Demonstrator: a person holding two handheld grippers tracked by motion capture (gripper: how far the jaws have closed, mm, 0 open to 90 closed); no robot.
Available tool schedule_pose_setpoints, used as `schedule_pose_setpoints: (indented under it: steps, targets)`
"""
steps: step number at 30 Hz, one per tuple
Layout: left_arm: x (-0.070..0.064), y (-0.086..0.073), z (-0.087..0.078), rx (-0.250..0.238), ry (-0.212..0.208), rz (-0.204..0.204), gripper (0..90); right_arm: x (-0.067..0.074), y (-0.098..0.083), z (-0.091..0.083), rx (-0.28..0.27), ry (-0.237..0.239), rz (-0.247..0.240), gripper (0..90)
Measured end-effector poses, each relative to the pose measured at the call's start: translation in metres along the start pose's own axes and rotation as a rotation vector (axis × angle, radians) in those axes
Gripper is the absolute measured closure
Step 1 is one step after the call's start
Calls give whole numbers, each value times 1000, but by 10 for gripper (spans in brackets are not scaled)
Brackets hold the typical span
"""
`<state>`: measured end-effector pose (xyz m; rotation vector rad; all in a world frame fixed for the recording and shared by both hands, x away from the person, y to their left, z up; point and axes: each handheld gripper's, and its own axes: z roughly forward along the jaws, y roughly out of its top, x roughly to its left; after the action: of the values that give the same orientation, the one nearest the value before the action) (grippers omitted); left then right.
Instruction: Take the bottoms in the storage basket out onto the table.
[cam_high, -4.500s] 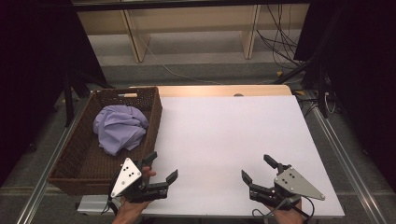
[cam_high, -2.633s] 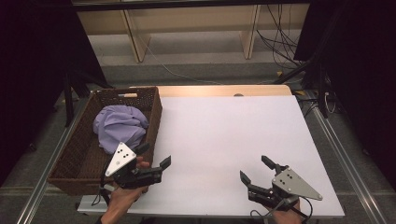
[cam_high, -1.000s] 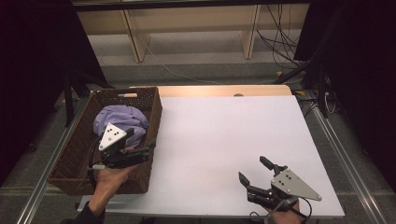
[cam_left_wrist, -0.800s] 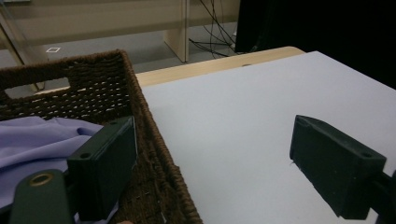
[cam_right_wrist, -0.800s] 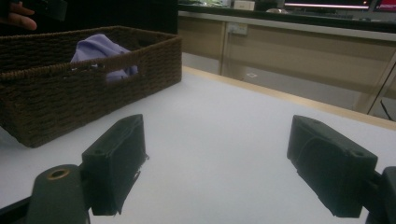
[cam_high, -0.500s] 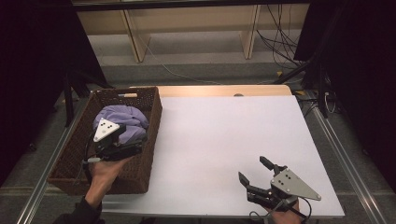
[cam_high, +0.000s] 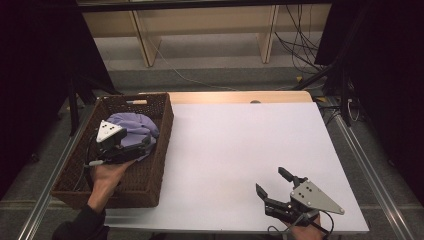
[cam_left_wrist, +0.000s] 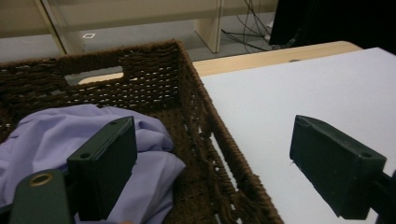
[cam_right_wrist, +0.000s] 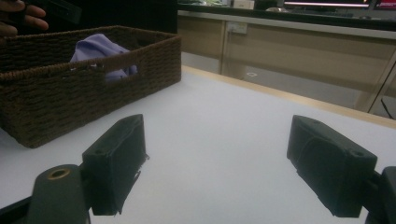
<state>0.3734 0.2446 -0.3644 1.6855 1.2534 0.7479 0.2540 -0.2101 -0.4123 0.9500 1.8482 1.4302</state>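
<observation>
Left gripper (cam_high: 131, 150), jaws apart, hangs over the basket (cam_high: 162, 131); the purple cloth (cam_high: 135, 127) lies directly beneath. Right gripper (cam_high: 272, 186), also open, sits near the table's near-right corner

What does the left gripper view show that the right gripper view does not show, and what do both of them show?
The left gripper view alone looks down into the basket: the left claw stands open astride the basket's near wall, one jaw over the lilac cloth, the other over the white table.

The right gripper view alone sees the basket from outside, a hand above it, and the right claw open low over bare table.

Both show the brown woven basket, the cloth inside it, and the white table.
</observation>
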Motion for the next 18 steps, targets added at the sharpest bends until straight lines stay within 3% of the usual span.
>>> schedule_pose_setpoints:
  steps: [8, 15, 18]
  targets:
    - [16, -1, 12, 58, 50, 3, 142, 0, 0, 0, 1, 2, -1, 202]
    - [19, -3, 21, 91, 62, 22, 142, 1, 0, 1, 9, 6, -3, 202]
    - [22, -4, 23, 97, 62, 8, 142, 1, 0, 1, 8, 8, -5, 202]
